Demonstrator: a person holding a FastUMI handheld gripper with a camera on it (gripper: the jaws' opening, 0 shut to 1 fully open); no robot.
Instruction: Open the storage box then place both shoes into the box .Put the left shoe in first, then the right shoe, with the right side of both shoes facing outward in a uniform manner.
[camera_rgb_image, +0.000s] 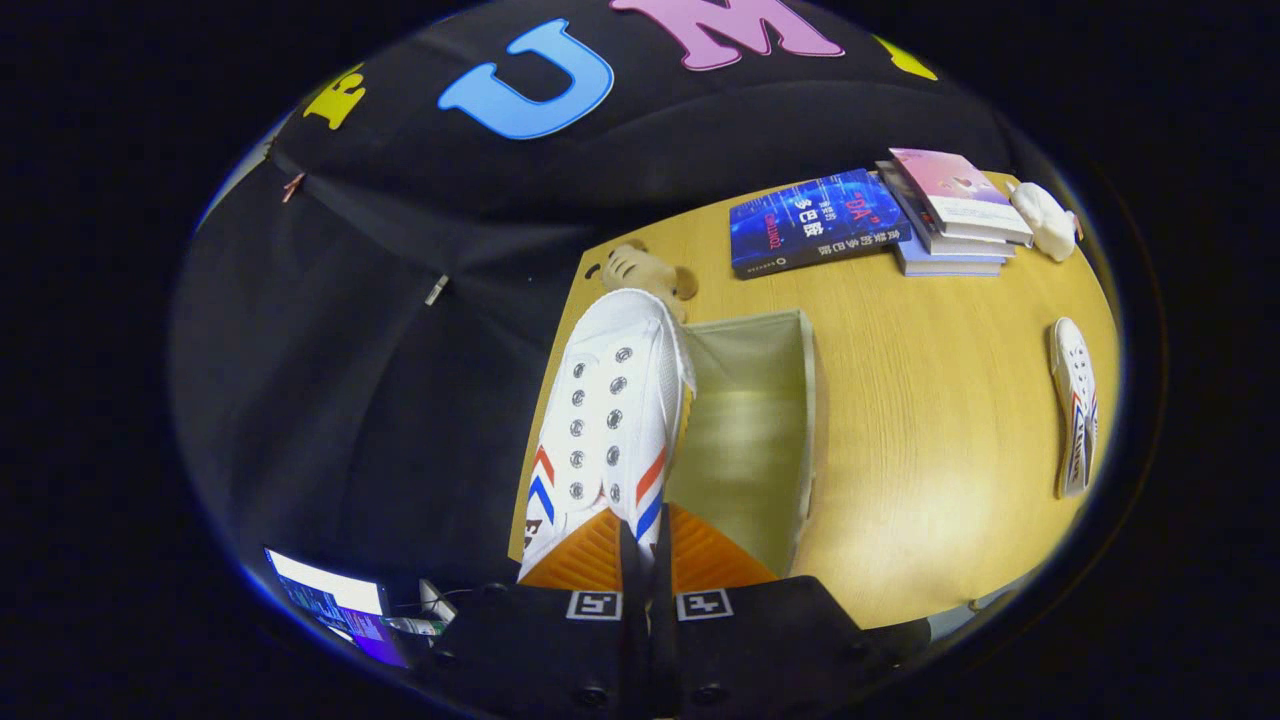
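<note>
A white canvas shoe (608, 420) with red and blue stripes and metal eyelets hangs from my gripper (645, 540), whose fingers are shut on its rear edge. The shoe points away from me and is held over the open beige storage box (805, 400) on the wooden table, at the box's left side. The box's inside shows below and to the right of the shoe. A second white shoe (1075, 415) with the same stripes lies on its side on the table far to the right of the box.
Beyond the box lie a blue book (815, 220) and a stack of books (950, 210), with a white plush toy (1045, 220) beside them. A small tan plush toy (645, 270) sits behind the held shoe's toe. A lit screen (330, 600) glows below the table's left edge.
</note>
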